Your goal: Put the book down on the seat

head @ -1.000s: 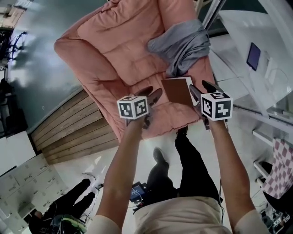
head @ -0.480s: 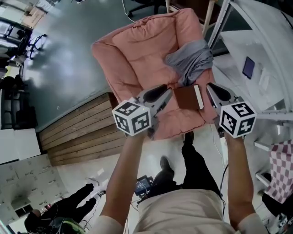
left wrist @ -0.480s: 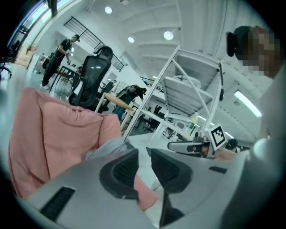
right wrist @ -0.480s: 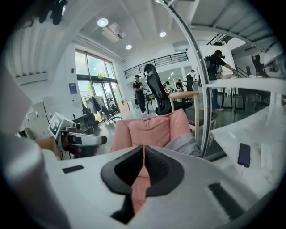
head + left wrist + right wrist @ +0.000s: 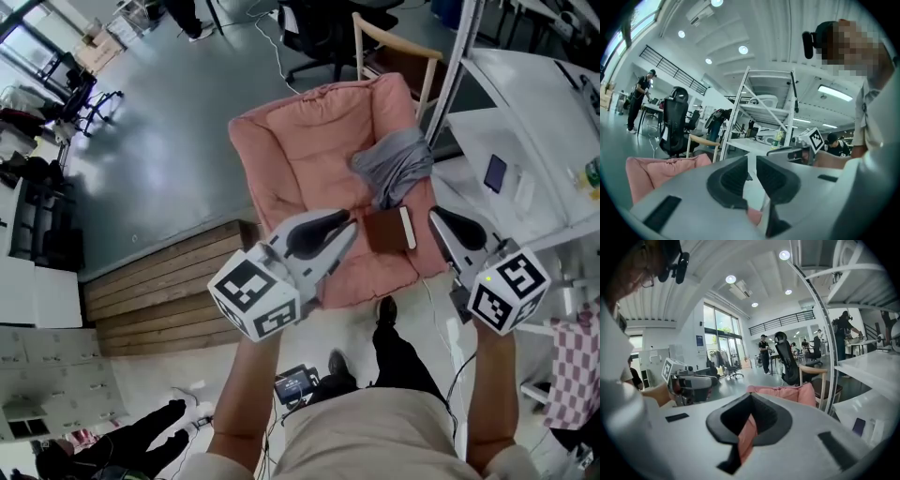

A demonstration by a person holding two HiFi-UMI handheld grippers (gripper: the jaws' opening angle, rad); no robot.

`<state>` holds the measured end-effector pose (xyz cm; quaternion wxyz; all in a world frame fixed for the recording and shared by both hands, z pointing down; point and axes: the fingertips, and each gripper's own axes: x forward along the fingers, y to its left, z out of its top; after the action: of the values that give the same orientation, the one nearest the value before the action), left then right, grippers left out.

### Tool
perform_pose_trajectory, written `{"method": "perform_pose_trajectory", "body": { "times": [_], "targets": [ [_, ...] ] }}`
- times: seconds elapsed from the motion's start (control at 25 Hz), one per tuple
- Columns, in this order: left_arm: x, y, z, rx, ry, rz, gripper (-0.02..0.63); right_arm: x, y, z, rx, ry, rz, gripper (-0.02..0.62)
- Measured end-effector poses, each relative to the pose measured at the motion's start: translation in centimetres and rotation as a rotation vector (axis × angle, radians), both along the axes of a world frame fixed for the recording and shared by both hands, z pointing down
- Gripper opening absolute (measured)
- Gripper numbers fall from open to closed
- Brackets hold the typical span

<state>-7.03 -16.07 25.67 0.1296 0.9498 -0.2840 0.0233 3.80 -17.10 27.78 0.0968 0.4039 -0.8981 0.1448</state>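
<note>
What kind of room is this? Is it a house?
Probably an open office or lab, not a house: a black office chair, long white desks and a metal shelf rack.

Lit brightly and evenly from overhead. Glowing with round ceiling lamps [image 5: 743,49] and a long strip light [image 5: 834,92] in the left gripper view; flooded with daylight through tall windows [image 5: 723,326] in the right gripper view. Soft pale sheen on the grey floor [image 5: 159,141] in the head view, with only faint, diffuse shadows. Strongly bent toward the edges and darkened to black corners in both gripper views. Blurred in the near foreground, sharper at a distance.
</note>
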Motion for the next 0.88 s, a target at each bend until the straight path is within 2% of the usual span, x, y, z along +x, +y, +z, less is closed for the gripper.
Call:
{"method": "perform_pose_trajectory", "body": {
  "times": [0.24,0.48,0.88],
  "targets": [
    [-1.5,5.8,-6.0,0.113,-0.011,-0.009,0.055,-2.3,5.5,-6.3,0.093,-0.014,-0.075,-0.006],
    [-3.4,10.0,-10.3,0.240,-0.039,-0.049,0.054,-3.8,9.8,-10.5,0.169,-0.012,-0.123,-0.008],
    [-5.4,15.1,-11.3,0.277,-0.035,-0.060,0.054,-5.0,14.8,-13.5,0.257,0.023,-0.153,-0.009]
  ]
}}
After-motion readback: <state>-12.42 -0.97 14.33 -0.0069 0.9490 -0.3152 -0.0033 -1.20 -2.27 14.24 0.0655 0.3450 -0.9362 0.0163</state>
